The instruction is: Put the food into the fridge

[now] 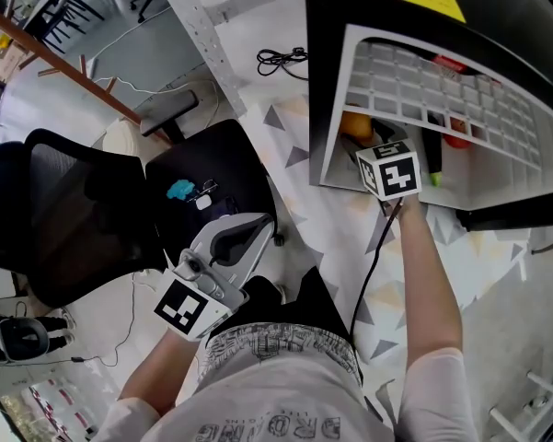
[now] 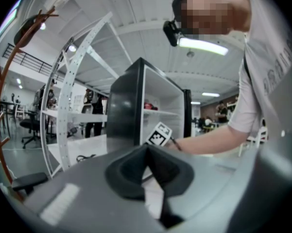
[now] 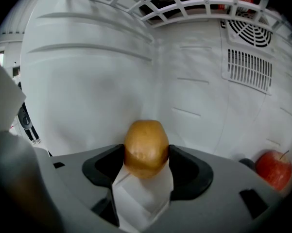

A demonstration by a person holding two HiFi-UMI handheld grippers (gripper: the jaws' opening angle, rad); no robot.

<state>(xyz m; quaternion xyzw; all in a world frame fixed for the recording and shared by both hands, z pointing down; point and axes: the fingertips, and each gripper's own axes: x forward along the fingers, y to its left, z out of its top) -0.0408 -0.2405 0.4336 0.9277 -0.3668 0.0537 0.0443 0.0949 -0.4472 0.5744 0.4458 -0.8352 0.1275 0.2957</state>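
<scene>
Right gripper (image 3: 146, 158): the jaws are clamped on the golden-brown food piece (image 3: 146, 144), one pad on each side. Much of it stands proud ahead of the tips.
Where the food is: inside the fridge (image 3: 194, 81), between my right jaws. The white back wall is ahead, the wire shelf (image 3: 184, 4) is above, and a red apple (image 3: 273, 169) sits low off to the gripper's right.
Left gripper (image 2: 148, 150): the jaws are together with nothing between them. It is held back outside the fridge and plays no part here.
Risk, early release: the piece is rounded. If I open before it is down, I expect it to drop and roll, possibly back toward the open front.
Poor view: the gripper body hides the fridge floor under the jaws, so I can't judge whether the piece is resting or hanging.
Risk, grip: the hold is on curved sides, so a jolt could squirt it forward out of the pads.
Risk, neighbour: drifting right could nudge the apple and set it rolling.
Risk, exit: lifting as I back out could catch the shelf overhead.
</scene>
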